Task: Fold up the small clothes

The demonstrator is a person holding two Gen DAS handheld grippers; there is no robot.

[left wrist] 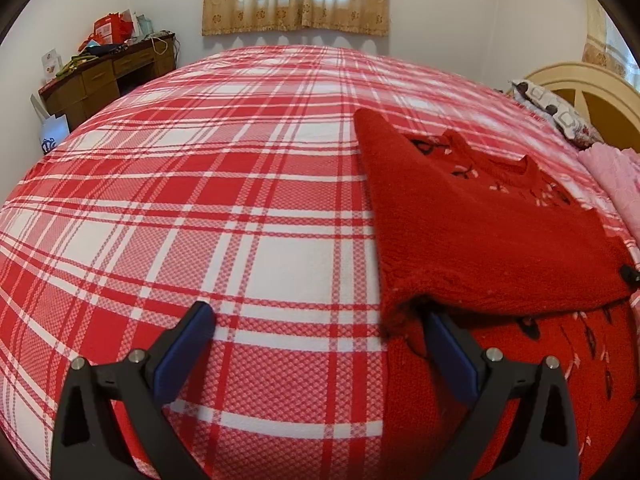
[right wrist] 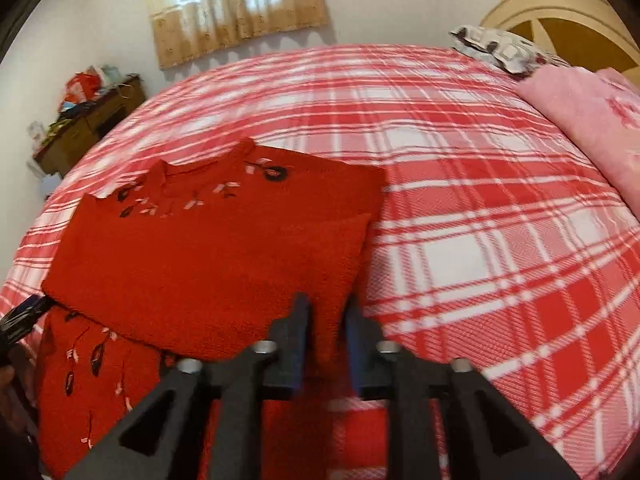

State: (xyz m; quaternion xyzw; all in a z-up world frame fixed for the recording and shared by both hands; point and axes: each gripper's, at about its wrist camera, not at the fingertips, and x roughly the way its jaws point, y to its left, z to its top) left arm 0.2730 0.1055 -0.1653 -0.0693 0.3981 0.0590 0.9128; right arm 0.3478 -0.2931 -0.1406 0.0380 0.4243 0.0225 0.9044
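A red knit sweater (left wrist: pixel 480 232) with black and pink flower trim lies on the plaid bed, its lower part folded up over its front. In the left wrist view my left gripper (left wrist: pixel 316 320) is open, its right finger (left wrist: pixel 448 352) tucked under the folded corner. In the right wrist view the sweater (right wrist: pixel 208 256) fills the left half. My right gripper (right wrist: pixel 327 312) is nearly closed on the folded flap's right corner, with red knit between the pads. The other gripper's tip (right wrist: pixel 20 316) shows at the left edge.
The red and white plaid bedspread (left wrist: pixel 224 200) covers the bed. A pink folded garment (right wrist: pixel 592 128) and a patterned pillow (right wrist: pixel 500 48) lie by the cream headboard (right wrist: pixel 568 12). A cluttered wooden desk (left wrist: pixel 108 76) stands at the far left wall under a curtained window.
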